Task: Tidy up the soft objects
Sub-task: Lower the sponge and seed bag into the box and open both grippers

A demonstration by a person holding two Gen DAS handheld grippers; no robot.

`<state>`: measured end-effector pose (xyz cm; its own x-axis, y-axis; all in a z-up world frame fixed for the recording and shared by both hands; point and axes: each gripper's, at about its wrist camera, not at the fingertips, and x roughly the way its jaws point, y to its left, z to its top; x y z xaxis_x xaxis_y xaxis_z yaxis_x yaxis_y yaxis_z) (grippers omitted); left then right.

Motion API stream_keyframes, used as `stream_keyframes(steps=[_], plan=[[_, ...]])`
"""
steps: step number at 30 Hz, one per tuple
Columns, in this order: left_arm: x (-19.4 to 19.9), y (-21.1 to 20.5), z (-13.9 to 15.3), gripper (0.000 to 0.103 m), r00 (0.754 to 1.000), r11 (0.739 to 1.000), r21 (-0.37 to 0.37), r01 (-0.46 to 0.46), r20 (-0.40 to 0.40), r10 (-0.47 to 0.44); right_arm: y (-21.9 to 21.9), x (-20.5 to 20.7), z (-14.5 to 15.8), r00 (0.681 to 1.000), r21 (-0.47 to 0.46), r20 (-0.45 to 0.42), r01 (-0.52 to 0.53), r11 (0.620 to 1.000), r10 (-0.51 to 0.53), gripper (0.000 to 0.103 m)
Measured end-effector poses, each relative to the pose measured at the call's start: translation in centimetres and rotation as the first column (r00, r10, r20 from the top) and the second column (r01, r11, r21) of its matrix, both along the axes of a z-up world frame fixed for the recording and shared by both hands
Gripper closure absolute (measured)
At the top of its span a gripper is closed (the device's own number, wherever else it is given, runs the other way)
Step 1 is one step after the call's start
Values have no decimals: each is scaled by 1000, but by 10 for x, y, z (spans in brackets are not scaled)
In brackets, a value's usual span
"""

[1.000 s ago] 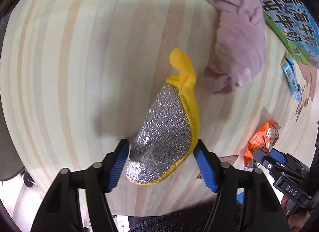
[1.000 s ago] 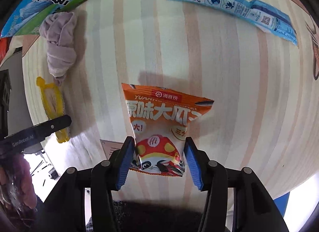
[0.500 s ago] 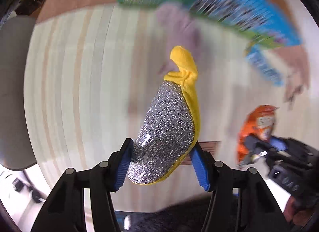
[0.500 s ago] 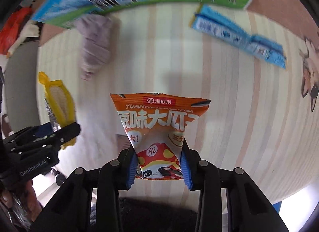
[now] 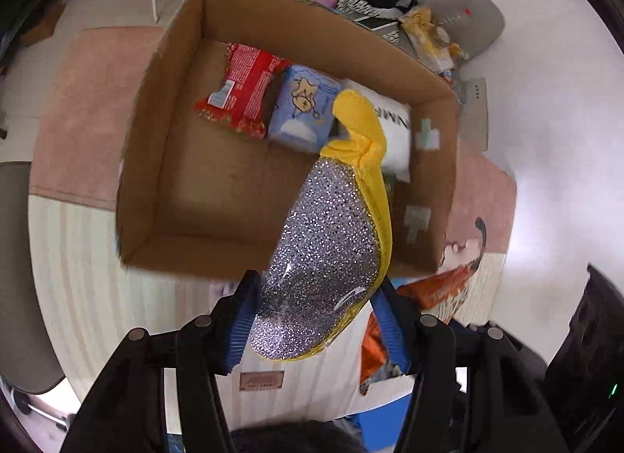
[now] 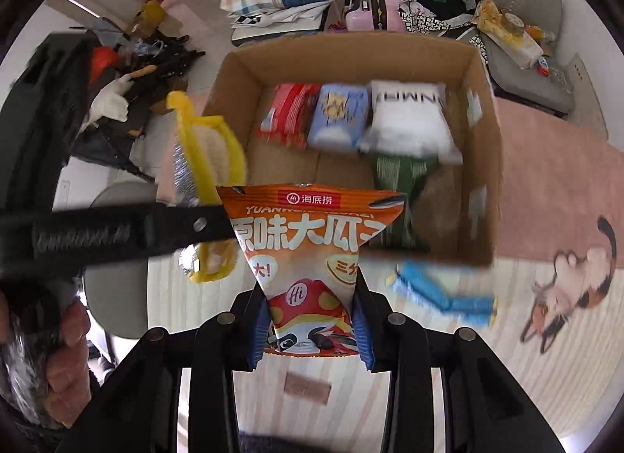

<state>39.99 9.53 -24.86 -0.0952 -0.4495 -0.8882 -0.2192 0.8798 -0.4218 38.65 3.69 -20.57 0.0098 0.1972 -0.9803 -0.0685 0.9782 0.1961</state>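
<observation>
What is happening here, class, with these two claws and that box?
A person holds a claw in each hand. The left claw is shut on a yellow-edged glittery scrubbing pad; the right claw is shut on an orange snack packet. Both are lifted before an open cardboard box already holding several soft packs.

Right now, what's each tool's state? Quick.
Left tool: closed on the scrubber.
Right tool: closed on the snack bag.

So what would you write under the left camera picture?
Left tool carries a sparkly yellow sponge toward the cardboard box.
</observation>
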Motion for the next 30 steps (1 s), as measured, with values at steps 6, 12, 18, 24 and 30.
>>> stream_keyframes(steps=[6,12,18,24,30], plan=[[36,-5,-57,48,992,999,41,23,-128,-18,6,41,-50,999,-49,-53,6,999,-9,64],[38,-17,-83,48,983,998,32,53,-176,-46,-17,55,-66,999,-170,-47,19,985,-27,64],[42,-50,-88,48,980,994,25,109,-171,-103,-58,64,-81,994,-241,-71,61,969,-80,64],[42,-74,-95,35,969,985,36,171,-189,-161,-62,68,-101,987,-304,-148,12,952,-60,11],[41,-84,-87,9,972,979,70,190,-153,-178,-60,65,-97,989,-284,-141,1,959,-43,1]])
